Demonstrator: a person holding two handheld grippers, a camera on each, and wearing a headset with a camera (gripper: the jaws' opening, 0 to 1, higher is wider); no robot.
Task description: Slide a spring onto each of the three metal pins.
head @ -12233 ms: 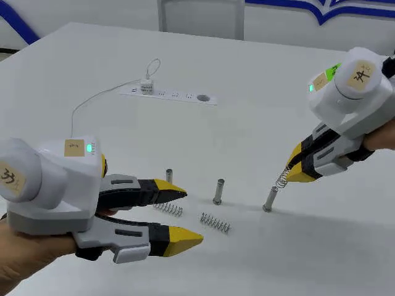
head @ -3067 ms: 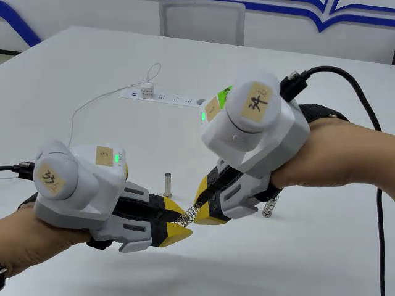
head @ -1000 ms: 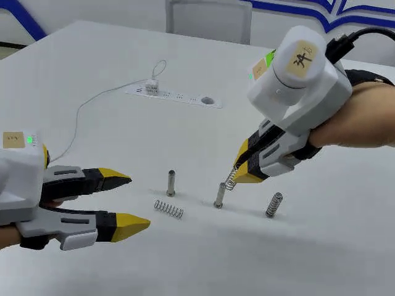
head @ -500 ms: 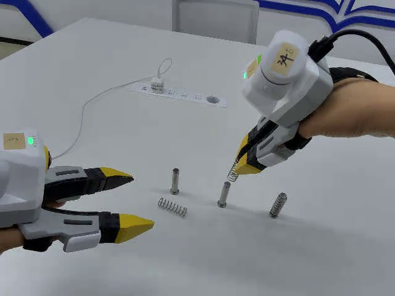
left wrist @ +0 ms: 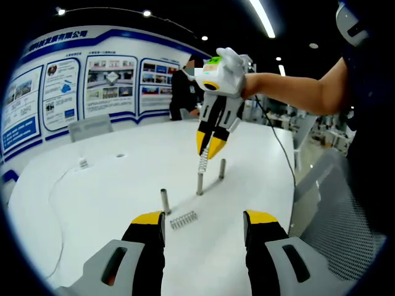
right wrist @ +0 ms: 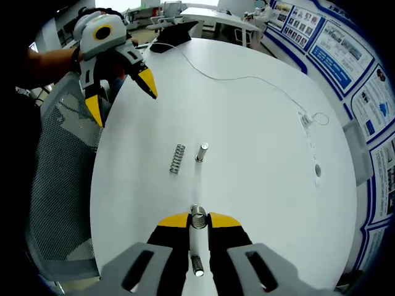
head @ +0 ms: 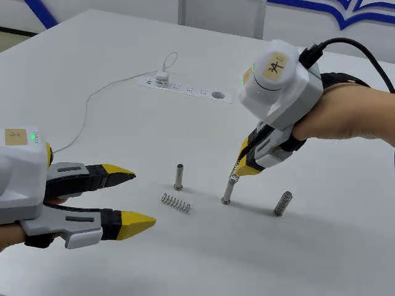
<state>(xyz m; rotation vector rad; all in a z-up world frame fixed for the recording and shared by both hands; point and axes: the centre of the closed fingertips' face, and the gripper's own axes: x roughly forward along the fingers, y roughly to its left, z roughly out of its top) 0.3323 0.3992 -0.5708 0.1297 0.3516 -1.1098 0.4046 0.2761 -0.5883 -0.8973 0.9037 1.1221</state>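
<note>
R gripper (head: 242,168) has dropped, so the spring (head: 234,173) it pinches now meets the top of the mid pin (head: 228,192). L to R: L gripper (head: 143,197) w/ jaws apart, loose spring (head: 176,202) lying by left pin (head: 179,176), right pin (head: 283,203) already wearing one.

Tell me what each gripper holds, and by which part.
Right gripper: a spring, pinched by its upper end, lower end at the middle pin. Left gripper: open, nothing held.

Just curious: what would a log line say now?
right gripper: shut on spring at top of middle pin | left gripper: open | loose spring untouched
</note>
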